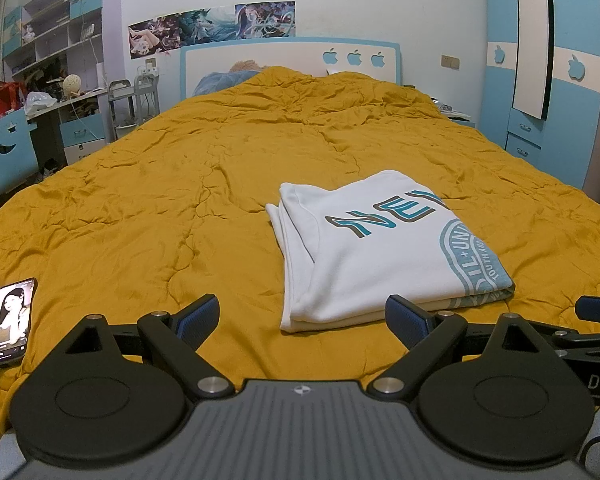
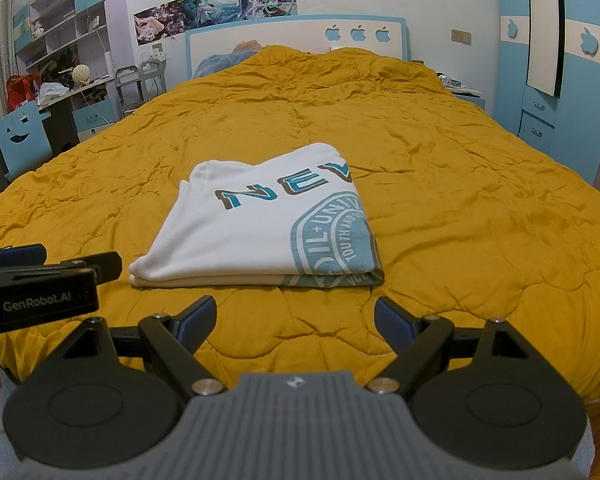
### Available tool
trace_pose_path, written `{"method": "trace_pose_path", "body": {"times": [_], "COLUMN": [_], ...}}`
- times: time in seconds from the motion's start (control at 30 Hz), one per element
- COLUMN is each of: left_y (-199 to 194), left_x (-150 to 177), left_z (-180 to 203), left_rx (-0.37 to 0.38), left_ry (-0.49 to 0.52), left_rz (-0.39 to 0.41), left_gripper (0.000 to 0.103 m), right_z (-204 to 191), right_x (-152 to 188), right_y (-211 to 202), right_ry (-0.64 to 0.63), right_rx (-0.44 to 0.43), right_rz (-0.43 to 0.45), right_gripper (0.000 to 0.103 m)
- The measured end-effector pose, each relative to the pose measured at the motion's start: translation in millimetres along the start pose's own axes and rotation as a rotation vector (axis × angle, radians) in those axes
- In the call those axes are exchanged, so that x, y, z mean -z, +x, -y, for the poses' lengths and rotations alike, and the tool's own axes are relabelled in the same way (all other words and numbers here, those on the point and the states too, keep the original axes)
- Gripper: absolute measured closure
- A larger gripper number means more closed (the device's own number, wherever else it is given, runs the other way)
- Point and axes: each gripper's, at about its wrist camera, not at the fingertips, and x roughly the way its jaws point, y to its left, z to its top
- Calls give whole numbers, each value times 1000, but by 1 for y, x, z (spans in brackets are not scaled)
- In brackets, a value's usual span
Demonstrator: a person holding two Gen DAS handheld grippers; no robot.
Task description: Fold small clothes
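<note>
A white T-shirt (image 1: pixel 380 252) with teal lettering and a round teal emblem lies folded into a flat rectangle on the mustard-yellow quilt (image 1: pixel 180 184). In the right wrist view the same T-shirt (image 2: pixel 260 228) sits just ahead of centre. My left gripper (image 1: pixel 302 318) is open, held back from the shirt's near edge with nothing between its fingers. My right gripper (image 2: pixel 294 318) is open too, a little short of the shirt's front fold. The left gripper's body (image 2: pixel 40 288) shows at the left edge of the right wrist view.
A phone (image 1: pixel 10 322) with a lit screen lies on the quilt near the bed's left front corner. A blue-and-white headboard (image 1: pixel 292 60) stands at the far end. A desk, a blue chair (image 1: pixel 8 156) and shelves are to the left, a wardrobe (image 1: pixel 540 72) to the right.
</note>
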Motion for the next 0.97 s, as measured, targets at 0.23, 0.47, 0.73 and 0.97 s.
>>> {"method": "trace_pose_path", "body": {"times": [0.23, 0.47, 0.73, 0.97], "left_y": [0, 0, -4, -5], "left_x": [0, 1, 1, -1], "left_z": [-1, -1, -2, -1], "left_rx": [2, 6, -2, 1], "left_ry": [0, 2, 3, 6], "left_rz": [-1, 0, -2, -1], "left_gripper": [0, 0, 0, 0], "right_z": [0, 0, 0, 0], "right_x": [0, 0, 0, 0], "right_y": [0, 0, 0, 0], "right_ry": [0, 0, 0, 0], "right_rx": [0, 0, 0, 0], "right_rz": [0, 0, 1, 0], "right_gripper": [21, 21, 21, 21]}}
